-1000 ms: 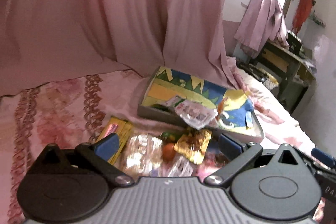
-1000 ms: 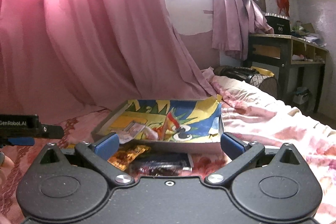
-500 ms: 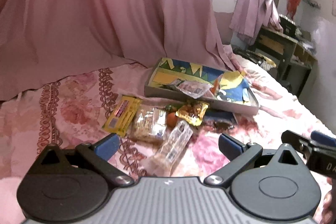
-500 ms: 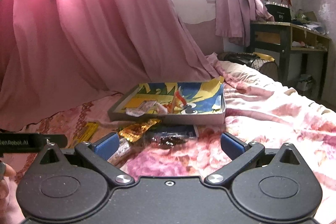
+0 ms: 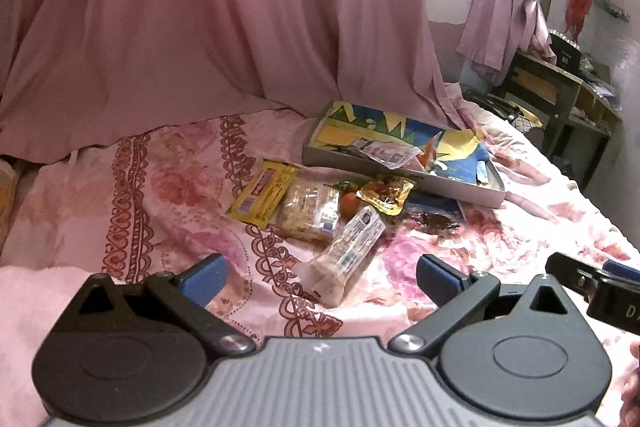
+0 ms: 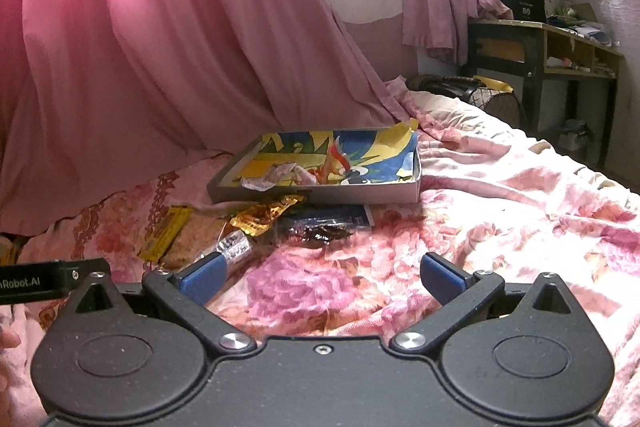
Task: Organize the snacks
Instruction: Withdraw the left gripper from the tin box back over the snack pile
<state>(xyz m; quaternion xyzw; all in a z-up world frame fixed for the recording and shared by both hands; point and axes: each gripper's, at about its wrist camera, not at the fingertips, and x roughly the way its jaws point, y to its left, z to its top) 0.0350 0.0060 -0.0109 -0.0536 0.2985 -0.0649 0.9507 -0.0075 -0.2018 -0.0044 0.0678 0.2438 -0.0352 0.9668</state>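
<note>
1. Crinkly clear-plastic cracker sleeve [image 5: 346, 255] lies on the floral pink bedspread [image 5: 132, 195], nearest of the loose snack pile before the shallow colourful cardboard tray [image 5: 404, 183].
2. Light, slippery, crushable; I'd pinch mid-body across its width.
3. Left gripper [image 5: 318, 277] and right gripper [image 6: 322, 277] wide open, empty.
4. Dark wrapper [image 6: 320, 233] contents unreadable.

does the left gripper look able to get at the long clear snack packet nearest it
Probably yes. The left gripper is open and empty, and the long clear snack packet lies on the bedspread just ahead between its fingers, its near end uncovered, with nothing between them.
</note>
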